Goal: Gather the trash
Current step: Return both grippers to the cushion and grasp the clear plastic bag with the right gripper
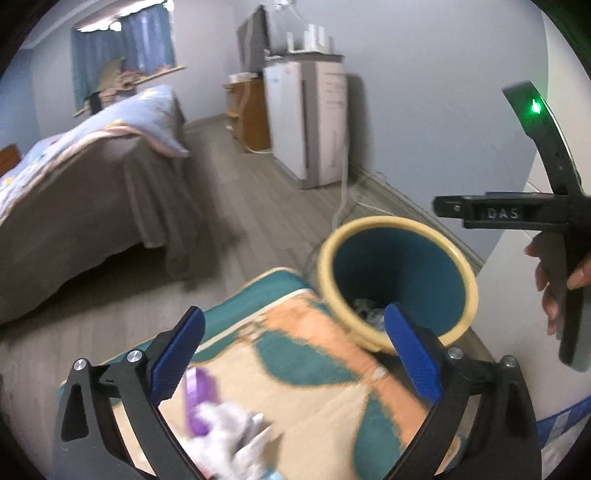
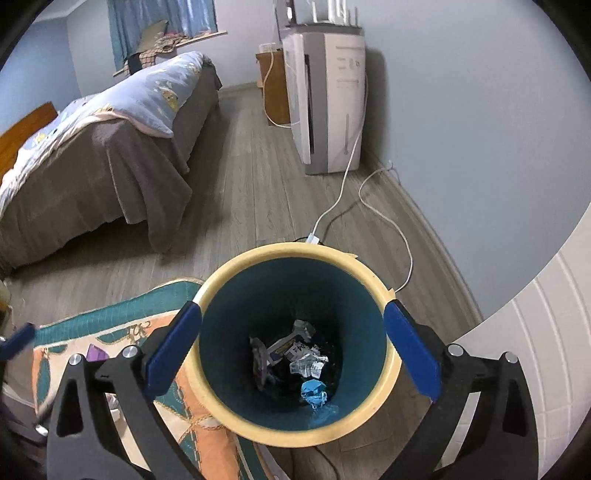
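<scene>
One round teal bin with a cream rim (image 2: 295, 347) is being viewed from directly above by the right tool (image 2: 291, 350), whose jaws are being held wide apart around nothing; several crumpled scraps (image 2: 308, 363) are lying inside. Only the left view is showing purple-and-white litter (image 1: 218, 417) on the patterned rug (image 1: 314, 354), between the left tool's (image 1: 291, 354) spread, empty jaws.

A bedroom in a home

A made bed (image 2: 99, 147) with a patterned quilt (image 2: 147, 96), a curtained window (image 2: 159, 22), wood-look floor (image 2: 251, 184), a patterned rug (image 1: 295, 350) and a wastebasket (image 2: 295, 347).
</scene>
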Available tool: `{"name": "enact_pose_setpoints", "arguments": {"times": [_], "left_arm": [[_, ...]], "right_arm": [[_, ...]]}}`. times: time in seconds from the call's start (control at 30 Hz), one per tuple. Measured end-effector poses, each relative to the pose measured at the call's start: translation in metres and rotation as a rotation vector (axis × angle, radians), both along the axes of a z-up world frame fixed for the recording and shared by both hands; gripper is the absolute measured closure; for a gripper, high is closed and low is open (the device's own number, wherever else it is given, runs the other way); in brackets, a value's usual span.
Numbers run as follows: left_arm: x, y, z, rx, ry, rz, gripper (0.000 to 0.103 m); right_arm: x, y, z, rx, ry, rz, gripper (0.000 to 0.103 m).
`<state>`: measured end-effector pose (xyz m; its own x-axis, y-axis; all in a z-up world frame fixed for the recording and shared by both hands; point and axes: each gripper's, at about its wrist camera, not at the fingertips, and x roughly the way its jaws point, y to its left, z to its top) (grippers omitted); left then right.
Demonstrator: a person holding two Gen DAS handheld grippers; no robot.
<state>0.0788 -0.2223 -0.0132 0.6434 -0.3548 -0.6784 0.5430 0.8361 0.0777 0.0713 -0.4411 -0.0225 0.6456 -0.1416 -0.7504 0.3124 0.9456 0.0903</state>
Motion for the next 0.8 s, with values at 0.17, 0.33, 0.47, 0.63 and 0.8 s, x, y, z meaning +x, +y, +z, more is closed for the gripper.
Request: {"name": "enact_pose_setpoints", "arguments": {"times": [0.17, 0.33, 0.47, 0.63, 0.8], "left_arm": [[-0.017, 0.052, 0.024, 0.027, -0.059, 0.072, 0.006], [-0.036, 0.102, 0.038, 0.01, -0.057, 0.156, 0.006], [-0.057, 0.144, 0.044, -0.011, -0.05, 0.22, 0.006], [-0.074, 0.181, 0.045, -0.034, -0.066, 0.281, 0.005], [-0.074, 0.216, 0.027, -0.019, -0.051, 0.357, 0.005]], "right_arm": [[-0.014, 0.039, 0.022, -0.016, -0.028, 0.031, 0.006], [-0.03, 0.083, 0.036, 0.008, -0.042, 0.049, 0.006], [-0.039, 0.116, 0.036, 0.001, -0.035, 0.093, 0.006], [-0.042, 0.146, 0.026, 0.016, -0.01, 0.128, 0.006], [-0.041, 0.173, 0.005, 0.002, 0.039, 0.159, 0.006]]}}
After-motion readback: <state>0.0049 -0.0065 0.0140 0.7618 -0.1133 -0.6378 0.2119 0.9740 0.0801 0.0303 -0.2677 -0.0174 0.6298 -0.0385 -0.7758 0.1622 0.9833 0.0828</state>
